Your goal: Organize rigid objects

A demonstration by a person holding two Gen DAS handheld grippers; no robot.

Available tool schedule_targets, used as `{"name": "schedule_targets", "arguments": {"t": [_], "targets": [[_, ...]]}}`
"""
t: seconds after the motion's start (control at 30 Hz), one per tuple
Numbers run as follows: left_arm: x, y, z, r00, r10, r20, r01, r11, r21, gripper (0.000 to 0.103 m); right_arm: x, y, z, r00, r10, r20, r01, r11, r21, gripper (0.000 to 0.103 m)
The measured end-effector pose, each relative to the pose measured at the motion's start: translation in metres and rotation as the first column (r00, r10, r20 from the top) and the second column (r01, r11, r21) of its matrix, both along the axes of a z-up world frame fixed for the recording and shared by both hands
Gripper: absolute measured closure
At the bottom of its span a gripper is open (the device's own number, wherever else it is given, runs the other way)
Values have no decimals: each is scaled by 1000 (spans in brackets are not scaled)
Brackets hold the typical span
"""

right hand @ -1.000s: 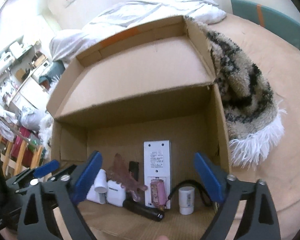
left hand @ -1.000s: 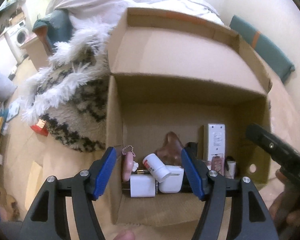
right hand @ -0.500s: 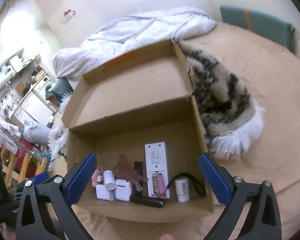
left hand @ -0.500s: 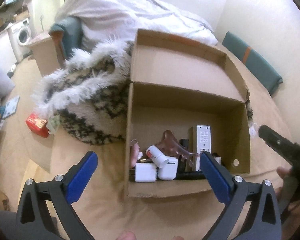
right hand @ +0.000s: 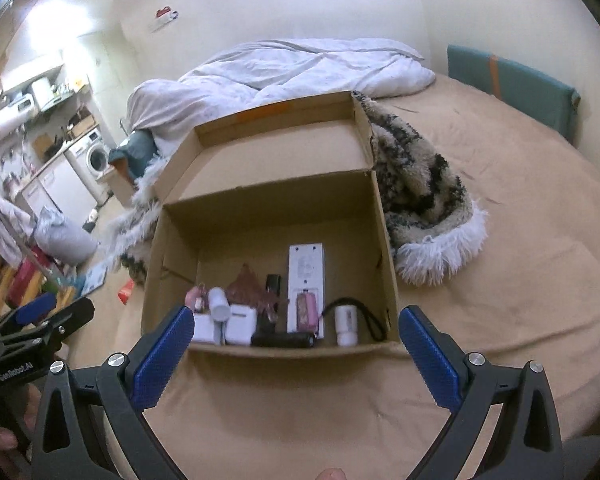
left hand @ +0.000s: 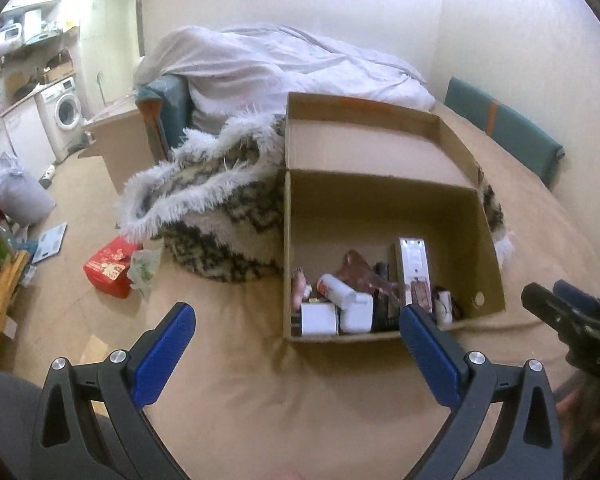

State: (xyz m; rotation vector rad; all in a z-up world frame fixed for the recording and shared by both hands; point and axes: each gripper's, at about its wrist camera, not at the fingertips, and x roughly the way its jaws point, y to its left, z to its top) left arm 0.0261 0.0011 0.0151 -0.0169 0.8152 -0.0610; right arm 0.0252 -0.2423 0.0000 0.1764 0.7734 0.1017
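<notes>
An open cardboard box (left hand: pixel 384 204) (right hand: pixel 268 216) lies on the tan bed sheet. Along its near wall lie small rigid items: two white chargers (left hand: pixel 319 318) (right hand: pixel 241 320), a white bottle (left hand: pixel 336 288) (right hand: pixel 219 304), a brown hair claw (left hand: pixel 360 274) (right hand: pixel 247 289), a white remote (left hand: pixel 414 270) (right hand: pixel 306 276), a black flashlight (right hand: pixel 282 339) and a small white tube (right hand: pixel 347 323). My left gripper (left hand: pixel 296 330) is open and empty, held before the box. My right gripper (right hand: pixel 296 334) is open and empty, also before the box.
A furry black-and-white blanket (left hand: pixel 204 216) (right hand: pixel 424 196) lies behind and beside the box. A white duvet (left hand: pixel 284 64) is heaped at the back. A red packet (left hand: pixel 110 266) lies on the floor left. Teal cushions (right hand: pixel 512 84) stand along the wall.
Both grippers have pulled back and up from the box, so it looks smaller. The left gripper's fingers have spread wider. The items in the box have not moved.
</notes>
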Motion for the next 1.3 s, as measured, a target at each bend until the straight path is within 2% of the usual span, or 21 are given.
{"name": "schedule_targets", "arguments": {"t": [0.1, 0.2, 0.3, 0.57, 1.3], "targets": [[0, -2, -6, 1000, 21, -3, -21, 998, 54, 1, -7, 4, -3, 1000, -11, 10, 12, 999, -32, 0], [8, 1, -15, 999, 8, -49, -9, 1000, -11, 1, -8, 4, -9, 1000, -30, 10, 30, 999, -28, 0], [15, 2, -24, 996, 33, -77, -35, 999, -17, 1, -3, 5, -13, 999, -43, 11, 44, 998, -38, 0], [12, -2, -20, 998, 29, -48, -29, 1000, -3, 1, 2, 8, -16, 999, -41, 15, 41, 998, -40, 0], [9, -3, -18, 999, 30, -36, -30, 1000, -4, 1, 2, 6, -16, 999, -50, 17, 51, 998, -40, 0]]}}
